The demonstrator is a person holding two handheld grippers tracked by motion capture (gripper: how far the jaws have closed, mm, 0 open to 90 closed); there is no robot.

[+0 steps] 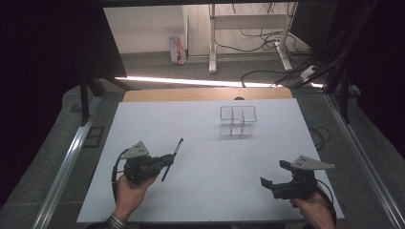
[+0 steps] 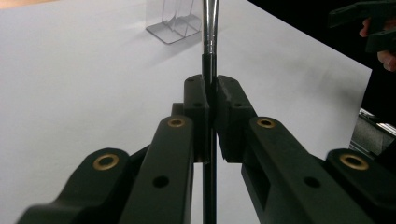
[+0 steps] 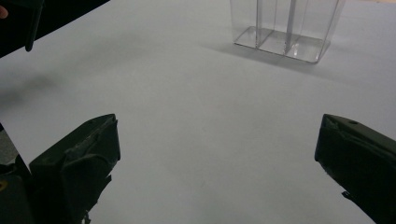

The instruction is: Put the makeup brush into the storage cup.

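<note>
From above the near edge, we look forward and down over the whole white table (image 1: 205,143) to the floor beyond. Riding the left gripper (image 2: 211,100), we sit low and close, looking along its jaws across the tabletop. On the right gripper (image 3: 217,154) we skim the surface too. All three views share the clear rack (image 1: 238,121) (image 2: 175,21) (image 3: 285,28).

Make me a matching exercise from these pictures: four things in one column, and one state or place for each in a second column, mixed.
1. left gripper
2. right gripper
3. clear organizer
4. slim black-and-silver tool

a. stands at the far side of the white table
b. jaws wide apart, nothing between them
c. clamped between two jaws
d. shut on a thin shaft

Pairs: 1-d, 2-b, 3-a, 4-c
</note>
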